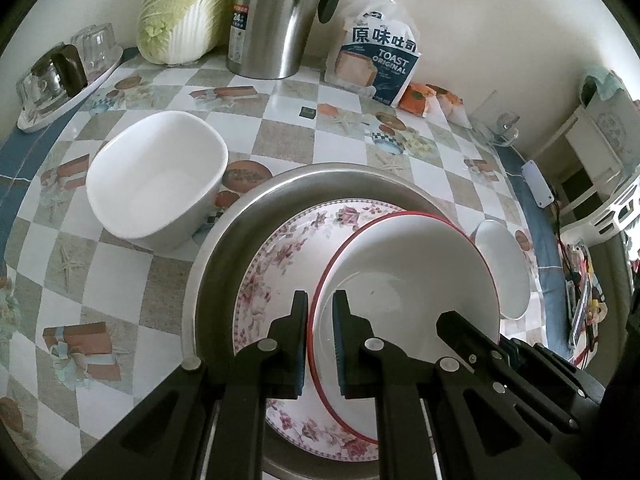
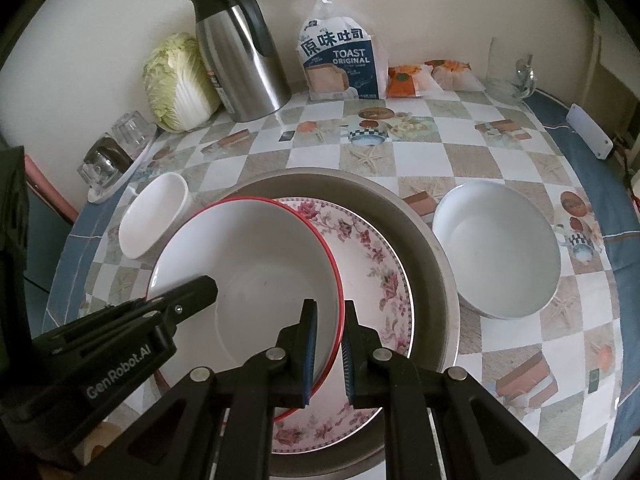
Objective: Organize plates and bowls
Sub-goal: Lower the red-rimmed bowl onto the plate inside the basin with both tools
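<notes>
Left wrist view had the left tongs (image 1: 320,340) pinched on the near-left rim of the red-rimmed bowl (image 1: 408,264), and the right tongs (image 2: 330,350) were clamped the same way on its opposite rim. So both were nearly closed, holding one bowl between them. It sat tilted on the floral plate (image 1: 280,248) inside the steel basin (image 1: 240,220). Further out on the table (image 1: 280,144) were a square white bowl (image 1: 156,184) and a round white bowl (image 2: 496,252). My worry was thin rim grips: uneven lifting could let it slip and chip the plate
</notes>
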The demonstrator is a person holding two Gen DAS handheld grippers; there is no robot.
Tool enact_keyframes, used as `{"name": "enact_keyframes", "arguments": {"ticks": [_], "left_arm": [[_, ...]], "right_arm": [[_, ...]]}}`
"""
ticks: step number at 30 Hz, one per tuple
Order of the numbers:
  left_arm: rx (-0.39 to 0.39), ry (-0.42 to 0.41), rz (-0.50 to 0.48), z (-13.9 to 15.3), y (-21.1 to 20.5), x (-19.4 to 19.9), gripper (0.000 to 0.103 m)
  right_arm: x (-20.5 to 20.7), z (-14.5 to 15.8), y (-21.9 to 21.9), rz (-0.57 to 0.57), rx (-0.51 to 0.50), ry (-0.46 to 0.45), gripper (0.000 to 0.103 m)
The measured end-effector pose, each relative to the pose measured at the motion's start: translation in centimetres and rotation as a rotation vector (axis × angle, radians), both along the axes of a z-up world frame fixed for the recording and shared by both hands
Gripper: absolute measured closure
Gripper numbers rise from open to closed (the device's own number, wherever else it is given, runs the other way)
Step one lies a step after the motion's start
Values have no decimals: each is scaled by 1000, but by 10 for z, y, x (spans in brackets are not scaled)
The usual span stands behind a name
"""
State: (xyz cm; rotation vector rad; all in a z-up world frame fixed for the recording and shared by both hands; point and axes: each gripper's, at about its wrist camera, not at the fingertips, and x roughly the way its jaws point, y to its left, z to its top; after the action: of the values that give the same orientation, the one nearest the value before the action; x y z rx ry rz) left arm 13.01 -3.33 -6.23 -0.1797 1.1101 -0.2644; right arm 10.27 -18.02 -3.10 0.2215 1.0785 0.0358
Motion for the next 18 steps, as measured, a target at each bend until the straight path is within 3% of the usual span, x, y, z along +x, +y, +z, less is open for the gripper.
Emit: {"name": "enact_keyframes", "arguments": {"ticks": [13,18], "left_arm": [[-18,-3,9,-2,3,3,93],[-23,-11,10,-1,1,3,88]], "right_arm": [[3,-5,-3,-8,23,-2,90],[5,-5,-4,-12,41,-10,90]]}}
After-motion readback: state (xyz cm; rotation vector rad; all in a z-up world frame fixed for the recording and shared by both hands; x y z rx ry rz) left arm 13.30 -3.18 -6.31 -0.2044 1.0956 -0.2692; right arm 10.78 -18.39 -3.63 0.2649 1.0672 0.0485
